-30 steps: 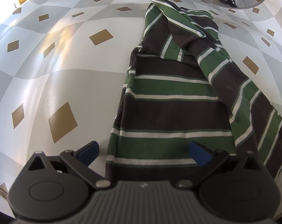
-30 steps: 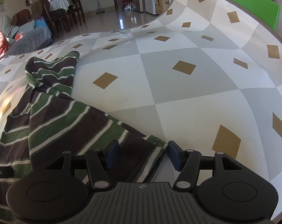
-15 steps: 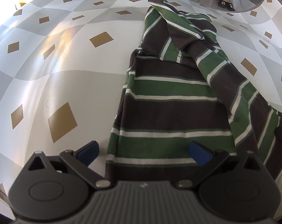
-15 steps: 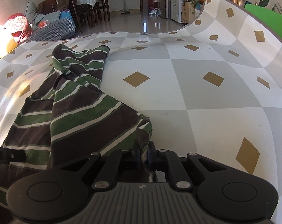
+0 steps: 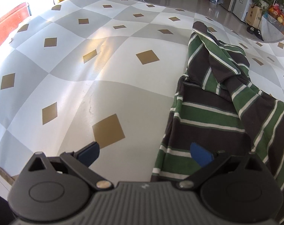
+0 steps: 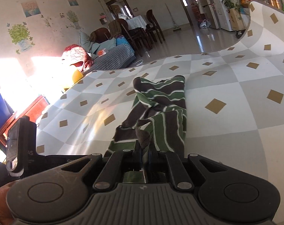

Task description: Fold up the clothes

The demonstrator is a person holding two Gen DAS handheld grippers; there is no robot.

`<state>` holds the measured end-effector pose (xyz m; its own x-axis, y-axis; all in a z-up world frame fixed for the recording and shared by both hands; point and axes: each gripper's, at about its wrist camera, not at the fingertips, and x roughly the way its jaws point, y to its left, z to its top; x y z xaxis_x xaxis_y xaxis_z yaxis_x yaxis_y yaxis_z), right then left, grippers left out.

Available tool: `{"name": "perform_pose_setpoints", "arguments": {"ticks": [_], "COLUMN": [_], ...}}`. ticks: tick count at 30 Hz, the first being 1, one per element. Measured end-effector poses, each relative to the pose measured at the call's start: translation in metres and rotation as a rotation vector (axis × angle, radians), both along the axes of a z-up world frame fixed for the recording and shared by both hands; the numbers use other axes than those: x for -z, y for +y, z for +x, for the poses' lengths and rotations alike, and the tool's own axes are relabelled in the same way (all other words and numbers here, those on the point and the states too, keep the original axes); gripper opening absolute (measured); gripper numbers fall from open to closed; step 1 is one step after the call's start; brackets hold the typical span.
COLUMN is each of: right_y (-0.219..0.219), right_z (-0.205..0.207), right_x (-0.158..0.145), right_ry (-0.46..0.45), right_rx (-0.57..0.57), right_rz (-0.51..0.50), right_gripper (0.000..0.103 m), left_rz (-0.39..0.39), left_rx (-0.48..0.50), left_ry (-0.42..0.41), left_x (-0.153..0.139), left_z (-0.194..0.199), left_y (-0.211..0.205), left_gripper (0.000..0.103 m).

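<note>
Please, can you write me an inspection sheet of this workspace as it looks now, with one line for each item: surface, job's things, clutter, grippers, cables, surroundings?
Surface: table under a grey and white checked cover with gold diamonds; sun glare on one side.
Job's things: one striped shirt, green, brown and white, lying crumpled and partly folded over itself.
Clutter: nothing seen on the table besides the shirt.
Grippers: right gripper shut on a bunch of the shirt's fabric; left gripper open, one blue pad over the shirt's edge, gripping nothing.
Cables: nothing seen.
Surroundings: dining chairs, sofa, fridge, potted plants, shiny floor.
</note>
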<state>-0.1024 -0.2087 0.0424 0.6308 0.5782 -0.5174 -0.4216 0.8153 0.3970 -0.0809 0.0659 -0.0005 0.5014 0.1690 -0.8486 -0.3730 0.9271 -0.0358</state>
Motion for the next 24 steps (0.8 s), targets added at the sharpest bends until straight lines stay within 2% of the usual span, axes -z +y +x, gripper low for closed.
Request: {"name": "perform_pose_setpoints", "arguments": {"ticks": [4, 7, 11, 18, 24], "right_y": [0.033, 0.060, 0.094, 0.122, 0.119], "right_z": [-0.015, -0.025, -0.037, -0.037, -0.037], "right_x": [-0.003, -0.001, 0.017, 0.061, 0.075], "right_ry": [-0.014, -0.019, 0.003, 0.105, 0.160], "right_rx": [-0.157, -0.274, -0.396, -0.498, -0.547], "right_rz": [0.024, 0.025, -0.031, -0.195, -0.211], "right_gripper": [0.008, 0.008, 0.008, 0.012, 0.020], "left_rz": [0.008, 0.047, 0.083, 0.050, 0.057], "left_rx": [-0.061, -0.118, -0.172, -0.193, -0.142], "left_ry": [-0.048, -0.085, -0.108, -0.055, -0.038], "left_x": [-0.015, -0.025, -0.031, -0.019, -0.012], "left_z": [-0.011, -0.021, -0.031, -0.031, -0.025], "left_y": [0.017, 0.032, 0.047, 0.055, 0.041], "left_gripper": [0.103, 0.103, 0.103, 0.103, 0.103]}}
